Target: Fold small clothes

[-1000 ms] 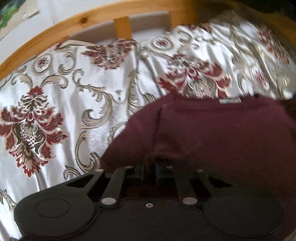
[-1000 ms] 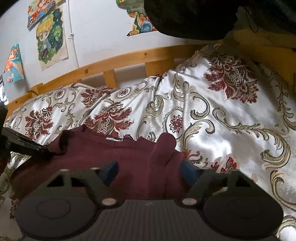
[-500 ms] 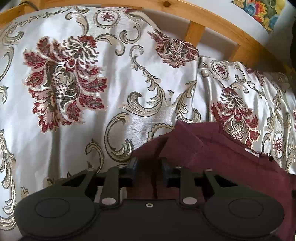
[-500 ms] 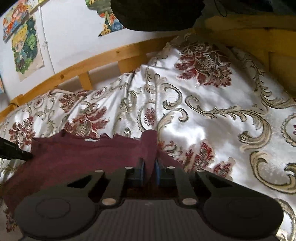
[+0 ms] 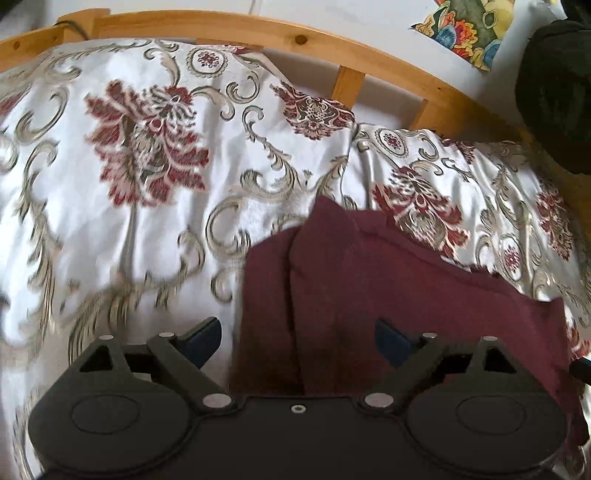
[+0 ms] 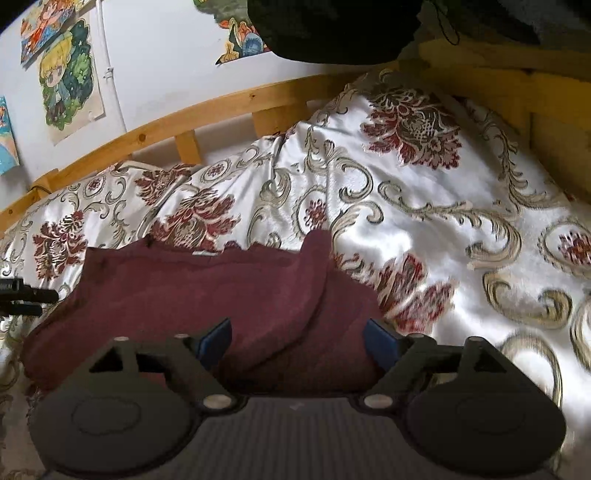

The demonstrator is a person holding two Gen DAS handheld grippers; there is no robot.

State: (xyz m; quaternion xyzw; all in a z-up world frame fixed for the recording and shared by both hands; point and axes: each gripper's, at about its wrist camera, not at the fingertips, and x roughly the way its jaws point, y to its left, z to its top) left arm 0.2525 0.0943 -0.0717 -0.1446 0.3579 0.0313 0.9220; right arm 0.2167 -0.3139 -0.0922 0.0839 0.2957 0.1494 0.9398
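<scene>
A dark maroon garment [image 5: 388, 295] lies flat on a floral satin bedspread [image 5: 110, 240], with a folded flap along its left edge. My left gripper [image 5: 299, 339] hovers at that edge. Its jaws are opening wide, and cloth lies between the blue pads [image 5: 207, 336] without touching them. In the right wrist view the garment [image 6: 203, 291] has a folded sleeve along its right side. My right gripper [image 6: 297, 341] stands over that sleeve with its jaws also opening, pads clear of the cloth. The left gripper's black tips [image 6: 26, 295] show at the garment's far left.
A wooden bed rail [image 5: 332, 48] runs along the back, with posters [image 6: 66, 77] on the white wall behind it. A dark bulky object [image 6: 332, 26] hangs at the top. Bare bedspread [image 6: 461, 240] stretches right of the garment, up to a yellow wooden frame [image 6: 535, 103].
Half a second ago both grippers were pinched on the garment's side folds. Both have now opened and let the cloth go, and it lies on the bed. The left gripper has shifted sideways.
</scene>
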